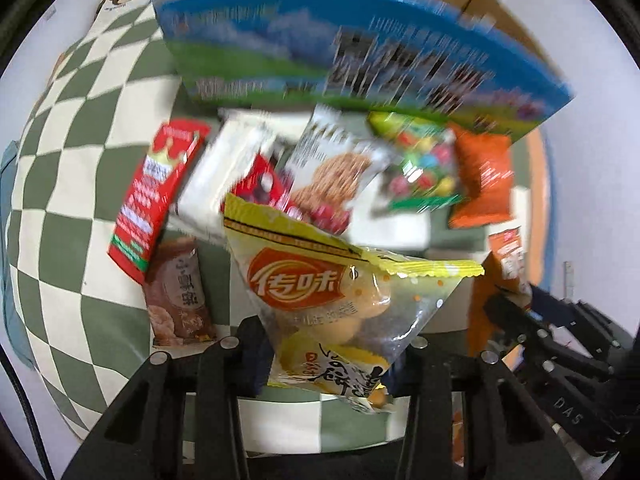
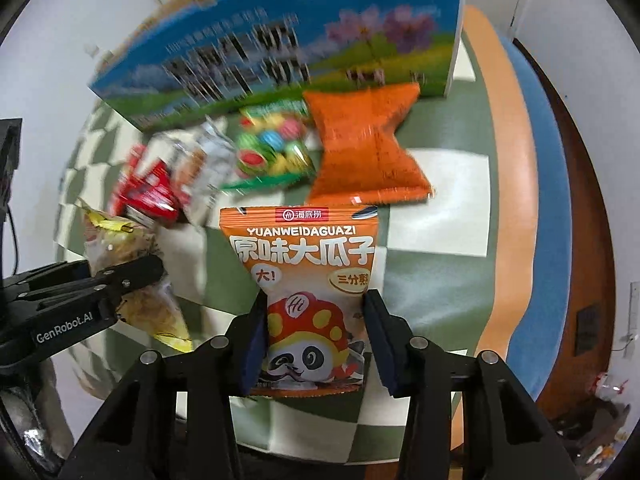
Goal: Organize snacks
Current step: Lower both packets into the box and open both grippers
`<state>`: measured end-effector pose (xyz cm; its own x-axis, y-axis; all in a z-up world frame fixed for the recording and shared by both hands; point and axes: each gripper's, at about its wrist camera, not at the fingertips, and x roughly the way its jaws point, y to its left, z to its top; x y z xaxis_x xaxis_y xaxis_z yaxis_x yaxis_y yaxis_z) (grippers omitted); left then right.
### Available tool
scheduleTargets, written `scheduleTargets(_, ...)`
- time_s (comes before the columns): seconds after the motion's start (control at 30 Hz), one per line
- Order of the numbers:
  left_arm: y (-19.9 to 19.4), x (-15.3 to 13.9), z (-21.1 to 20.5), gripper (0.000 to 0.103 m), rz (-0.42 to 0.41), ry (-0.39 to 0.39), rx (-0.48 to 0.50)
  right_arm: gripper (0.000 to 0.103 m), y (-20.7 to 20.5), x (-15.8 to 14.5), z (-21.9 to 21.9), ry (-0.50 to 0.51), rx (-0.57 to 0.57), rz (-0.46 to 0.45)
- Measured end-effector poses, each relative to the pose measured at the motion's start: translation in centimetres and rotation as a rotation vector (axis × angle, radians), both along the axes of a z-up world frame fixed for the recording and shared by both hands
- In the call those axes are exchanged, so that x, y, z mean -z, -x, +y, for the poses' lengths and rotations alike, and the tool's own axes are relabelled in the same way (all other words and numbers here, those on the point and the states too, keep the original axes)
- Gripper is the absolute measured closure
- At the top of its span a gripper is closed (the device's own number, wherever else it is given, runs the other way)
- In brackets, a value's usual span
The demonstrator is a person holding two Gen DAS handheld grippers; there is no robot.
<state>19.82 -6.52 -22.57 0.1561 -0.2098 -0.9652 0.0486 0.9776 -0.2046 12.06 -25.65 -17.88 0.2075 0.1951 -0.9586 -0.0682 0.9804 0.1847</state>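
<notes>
My left gripper (image 1: 326,354) is shut on a yellow, partly clear snack bag (image 1: 320,292) held above the checkered cloth. My right gripper (image 2: 314,342) is shut on an orange sunflower-seed packet (image 2: 308,272) with a panda cartoon, its pads pressing both sides. In the right wrist view the left gripper (image 2: 132,276) shows at the left with the yellow bag (image 2: 120,240). Loose snacks lie beyond: a red packet (image 1: 152,196), a brown packet (image 1: 178,292), an oat-bar packet (image 1: 332,176), a green candy bag (image 1: 420,168) and an orange pillow bag (image 2: 368,144).
A large blue-and-green cardboard box (image 1: 320,44) stands open-topped behind the snacks. The green-and-white checkered cloth (image 1: 80,160) covers the surface; its orange and blue border (image 2: 520,200) runs along the right edge, with a wooden floor beyond.
</notes>
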Motion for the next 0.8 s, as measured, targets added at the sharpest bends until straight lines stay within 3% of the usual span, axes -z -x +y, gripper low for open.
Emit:
scheduleTargets(0.27, -4.8, -9.1, 2.6, 0.064, -0.119, 0.141, -0.017, 0.055, -3.2, -8.5, 0.3, -0.095, 0.021, -0.127)
scheduleTargets(0.43, -10.4, -13.5, 4.6, 0.064, -0.185, 0.112, -0.029, 0.055, -8.9, -12.5, 1.4, -0.076, 0.026, -0.237)
scheduleTargets(0.6, -18.8, -12.7, 5.5, 0.064, -0.173, 0.026, -0.044, 0.055, -16.4, -13.4, 4.4, -0.016, 0.018, -0.305)
scheduleTargets(0.8, -27.0, -8.7, 6.6, 0.064, -0.097, -0.097, -0.058, 0.055, -24.7, -11.7, 4.4, 0.076, 0.021, -0.261)
